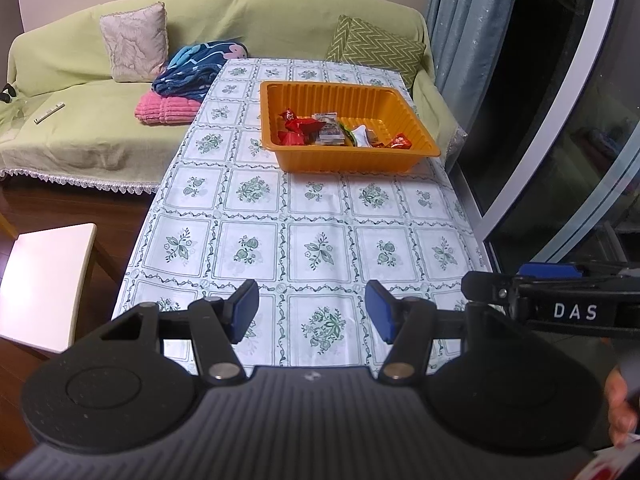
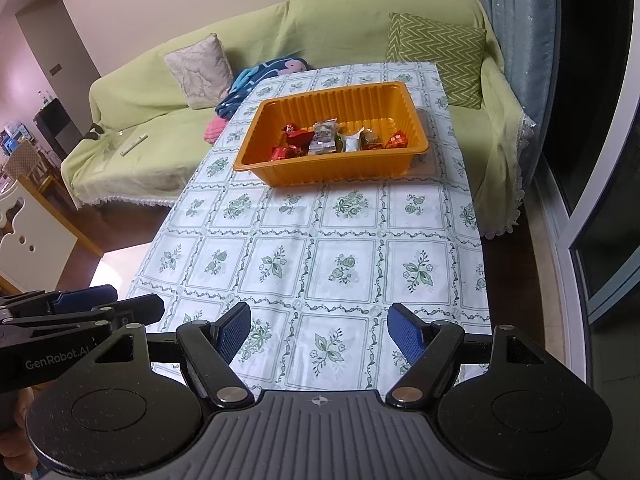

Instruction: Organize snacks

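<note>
Above the near end of a flowered tablecloth, the left gripper and right gripper hang with jaws apart, grasping nothing. Beyond them, wrapped snacks lie inside an orange tray at the table's far end, before a green sofa.

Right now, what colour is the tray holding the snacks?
Orange, with ribbed walls. The tray shows best in the right wrist view, sitting on the floral tablecloth.
</note>
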A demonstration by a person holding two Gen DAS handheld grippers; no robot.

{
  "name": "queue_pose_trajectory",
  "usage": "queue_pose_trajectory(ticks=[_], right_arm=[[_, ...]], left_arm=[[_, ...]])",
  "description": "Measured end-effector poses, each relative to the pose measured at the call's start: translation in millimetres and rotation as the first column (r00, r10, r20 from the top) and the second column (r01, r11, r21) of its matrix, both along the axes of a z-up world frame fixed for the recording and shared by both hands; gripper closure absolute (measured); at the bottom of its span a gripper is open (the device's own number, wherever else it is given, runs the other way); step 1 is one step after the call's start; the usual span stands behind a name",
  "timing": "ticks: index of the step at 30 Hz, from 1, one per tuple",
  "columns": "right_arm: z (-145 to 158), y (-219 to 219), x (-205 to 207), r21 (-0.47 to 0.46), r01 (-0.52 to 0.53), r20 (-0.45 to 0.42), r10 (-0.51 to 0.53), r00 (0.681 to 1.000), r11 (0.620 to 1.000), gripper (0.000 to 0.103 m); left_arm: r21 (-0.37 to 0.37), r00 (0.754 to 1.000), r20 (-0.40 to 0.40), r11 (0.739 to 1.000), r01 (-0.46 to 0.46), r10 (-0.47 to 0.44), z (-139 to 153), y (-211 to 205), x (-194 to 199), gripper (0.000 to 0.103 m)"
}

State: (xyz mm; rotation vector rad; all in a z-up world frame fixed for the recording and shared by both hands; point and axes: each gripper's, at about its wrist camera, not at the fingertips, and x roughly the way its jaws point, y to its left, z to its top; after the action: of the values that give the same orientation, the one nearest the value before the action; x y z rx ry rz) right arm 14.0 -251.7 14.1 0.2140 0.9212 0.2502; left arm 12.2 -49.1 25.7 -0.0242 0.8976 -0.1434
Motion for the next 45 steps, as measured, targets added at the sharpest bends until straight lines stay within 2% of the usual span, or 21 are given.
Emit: queue_pose_trajectory(ticks=[45], right_arm=[[-0.4,4.8,1.0,-0.002,0.003,-0.002,-0.003,1.0,1.0,0.028]], left_arm=[[-0.006,1.0,-0.002,1.0,-0.002,0.002,-0.8,8.1,-0.2,0.047]])
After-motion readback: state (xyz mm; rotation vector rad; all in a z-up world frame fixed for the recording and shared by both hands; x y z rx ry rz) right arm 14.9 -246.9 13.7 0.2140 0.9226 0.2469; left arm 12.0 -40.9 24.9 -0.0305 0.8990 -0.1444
